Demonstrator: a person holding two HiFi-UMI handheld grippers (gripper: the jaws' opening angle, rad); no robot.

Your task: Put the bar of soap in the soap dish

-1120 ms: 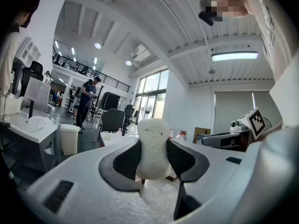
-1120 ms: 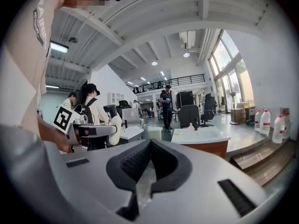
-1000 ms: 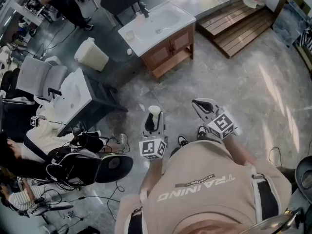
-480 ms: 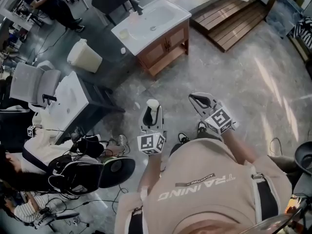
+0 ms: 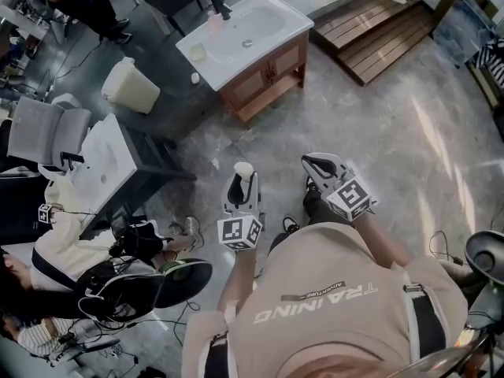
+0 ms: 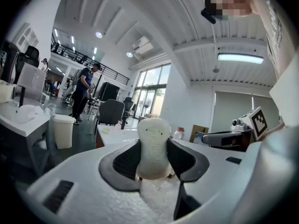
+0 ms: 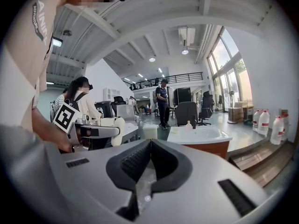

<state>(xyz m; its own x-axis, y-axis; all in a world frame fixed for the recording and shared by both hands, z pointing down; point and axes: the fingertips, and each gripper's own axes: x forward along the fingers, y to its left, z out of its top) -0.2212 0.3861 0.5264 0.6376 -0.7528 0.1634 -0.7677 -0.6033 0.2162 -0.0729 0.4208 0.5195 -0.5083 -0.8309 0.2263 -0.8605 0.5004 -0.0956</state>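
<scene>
My left gripper [image 5: 242, 181] is shut on the cream bar of soap [image 5: 243, 169], held over the grey floor in front of the person. In the left gripper view the soap [image 6: 154, 147] stands upright between the dark pads [image 6: 125, 161]. My right gripper [image 5: 312, 164] hangs beside it to the right, jaws shut [image 7: 148, 146] and nothing between them. The white sink top on a wooden vanity [image 5: 224, 63] stands ahead, well out of reach. A small pale dish-like thing [image 5: 198, 52] lies on its left end; it is too small to make out.
A white bin [image 5: 130, 87] stands left of the vanity. A second white sink on a dark cabinet [image 5: 110, 160] is at the left, with seated people, chairs and floor cables [image 5: 142, 242] near it. A wooden platform [image 5: 378, 30] lies at the far right.
The head view has shifted a little as the person moves. Both grippers keep the same pose, and the soap stays gripped in the left one.
</scene>
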